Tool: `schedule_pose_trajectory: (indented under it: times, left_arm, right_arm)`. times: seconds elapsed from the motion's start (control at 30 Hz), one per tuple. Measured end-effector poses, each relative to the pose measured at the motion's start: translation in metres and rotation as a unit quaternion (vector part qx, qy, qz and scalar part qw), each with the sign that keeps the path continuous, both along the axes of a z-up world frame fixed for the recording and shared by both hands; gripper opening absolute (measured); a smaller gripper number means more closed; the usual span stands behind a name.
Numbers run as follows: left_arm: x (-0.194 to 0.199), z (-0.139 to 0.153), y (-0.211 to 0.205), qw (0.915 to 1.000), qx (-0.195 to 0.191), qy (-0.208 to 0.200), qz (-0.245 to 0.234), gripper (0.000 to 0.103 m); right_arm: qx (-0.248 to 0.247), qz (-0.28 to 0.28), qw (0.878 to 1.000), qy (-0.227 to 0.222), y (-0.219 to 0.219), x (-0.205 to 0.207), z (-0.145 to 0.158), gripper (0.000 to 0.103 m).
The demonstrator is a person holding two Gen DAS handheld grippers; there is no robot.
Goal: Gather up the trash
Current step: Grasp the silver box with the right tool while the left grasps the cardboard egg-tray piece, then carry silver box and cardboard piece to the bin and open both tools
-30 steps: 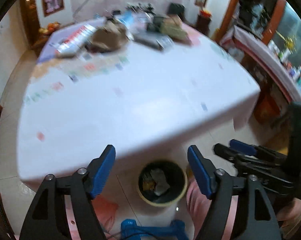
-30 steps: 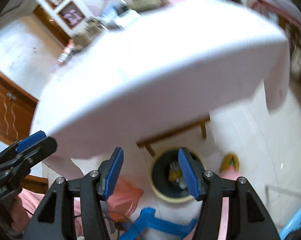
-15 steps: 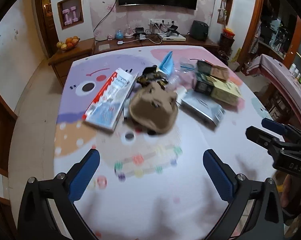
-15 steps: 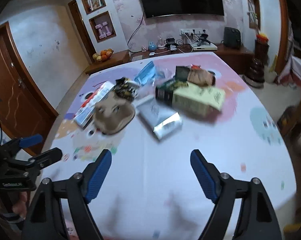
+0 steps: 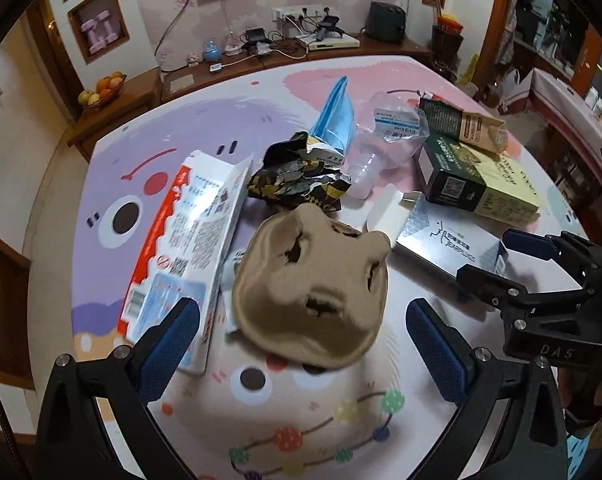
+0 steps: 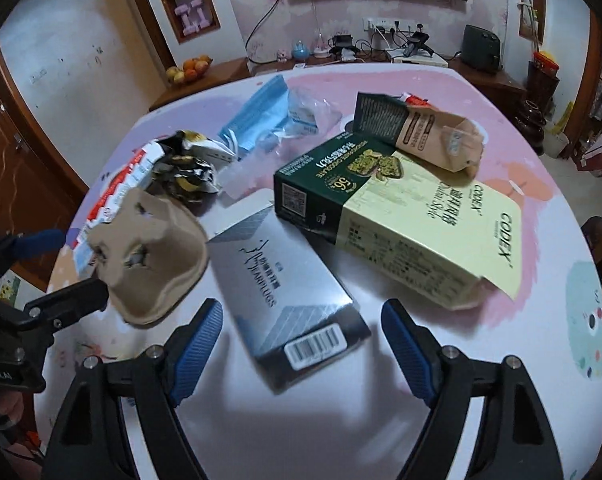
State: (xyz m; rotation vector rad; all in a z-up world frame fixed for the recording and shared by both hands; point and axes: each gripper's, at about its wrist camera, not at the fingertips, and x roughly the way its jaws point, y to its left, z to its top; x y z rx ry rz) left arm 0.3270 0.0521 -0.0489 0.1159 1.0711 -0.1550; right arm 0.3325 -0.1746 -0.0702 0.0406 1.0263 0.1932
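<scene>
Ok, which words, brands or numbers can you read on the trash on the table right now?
"CODEX", "56%": green and yellow box.
"EARPLUGS": silver box; its barcode digits are too small.
"DAS": right gripper body, seen from the left wrist.
Red and white box, bottle label: too small.

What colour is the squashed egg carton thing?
Light brown egg carton, seen best from the left wrist.
</scene>
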Motion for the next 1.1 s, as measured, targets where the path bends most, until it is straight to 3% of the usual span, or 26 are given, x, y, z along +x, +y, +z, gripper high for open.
schedule_pose_trajectory:
  times: [0.33, 0.43, 0.53, 0.57, 0.63, 0.77, 1.1]
  left_arm:
    - [0.021, -0.024, -0.011, 0.9995, 0.021, 0.021, -0.005, 0.102]
    - [0.023, -0.025, -0.009, 0.9996, 0.018, 0.023, 0.003, 0.086]
    - [0.022, -0.024, -0.007, 0.9997, 0.015, 0.016, 0.005, 0.083]
    - [0.020, -0.023, -0.007, 0.9998, 0.016, 0.012, 0.004, 0.074]
    - [0.015, -0.021, -0.008, 0.9998, 0.018, 0.005, 0.005, 0.073]
    - [-0.006, -0.007, -0.008, 0.9997, 0.018, -0.016, 0.005, 0.073]
    - [-0.091, 0.037, 0.002, 0.9988, -0.032, -0.038, 0.000, 0.073]
  right_arm:
    - [0.014, 0.007, 1.000, 0.014, 0.001, 0.011, -0.009, 0.082]
    - [0.012, 0.015, 1.000, 0.012, -0.001, 0.012, -0.009, 0.081]
    - [-0.013, 0.029, 0.999, 0.011, 0.005, 0.009, -0.010, 0.078]
    - [-0.019, 0.032, 0.999, 0.012, 0.007, 0.007, -0.010, 0.075]
    - [-0.026, 0.037, 0.999, 0.013, 0.010, 0.001, -0.009, 0.071]
    - [-0.024, 0.035, 0.999, 0.011, 0.009, -0.014, -0.005, 0.066]
    - [0.061, 0.022, 0.998, -0.017, -0.001, -0.086, 0.032, 0.063]
